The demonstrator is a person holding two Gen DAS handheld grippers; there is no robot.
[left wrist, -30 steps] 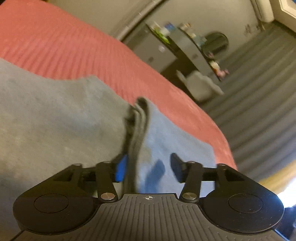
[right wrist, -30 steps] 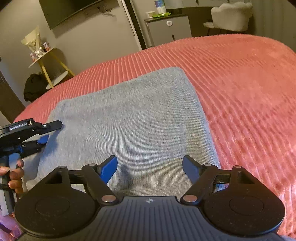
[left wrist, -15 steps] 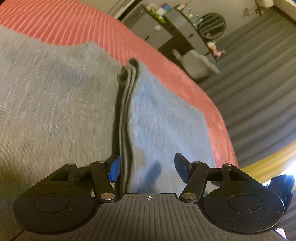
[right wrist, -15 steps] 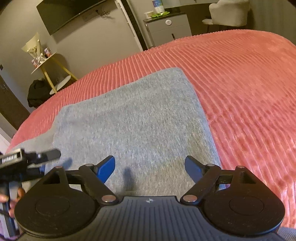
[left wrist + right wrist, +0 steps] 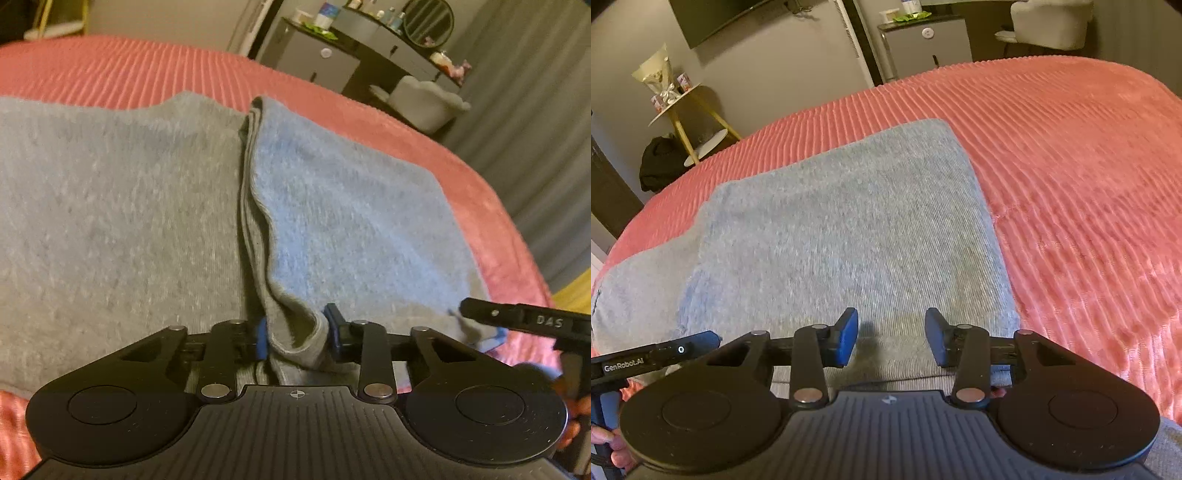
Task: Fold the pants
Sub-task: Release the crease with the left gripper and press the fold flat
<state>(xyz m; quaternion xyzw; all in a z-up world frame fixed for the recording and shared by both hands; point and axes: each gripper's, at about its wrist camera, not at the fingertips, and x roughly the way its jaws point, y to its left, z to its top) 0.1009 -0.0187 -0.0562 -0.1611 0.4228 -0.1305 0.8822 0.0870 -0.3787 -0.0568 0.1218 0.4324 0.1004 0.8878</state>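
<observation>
Across the ribbed coral bed (image 5: 1071,166) our grey pants (image 5: 849,229) lie half folded, left gripper (image 5: 295,332) jaws just clenched on the layered edge, right gripper (image 5: 892,338) jaws narrowing but unclamped, so we risk lifting unevenly.

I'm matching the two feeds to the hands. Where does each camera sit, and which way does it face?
Left wrist: on the left tool, angled down at the grey pants' folded edge, bunched between its jaws, which have just been closing; the right tool's finger enters at right.
Right wrist: on the right tool, angled down over the pants and pink bedspread; its jaws have just been closing, with a gap; the left tool and a hand show lower left.
Shared: pants, bedspread, grey cabinet.
</observation>
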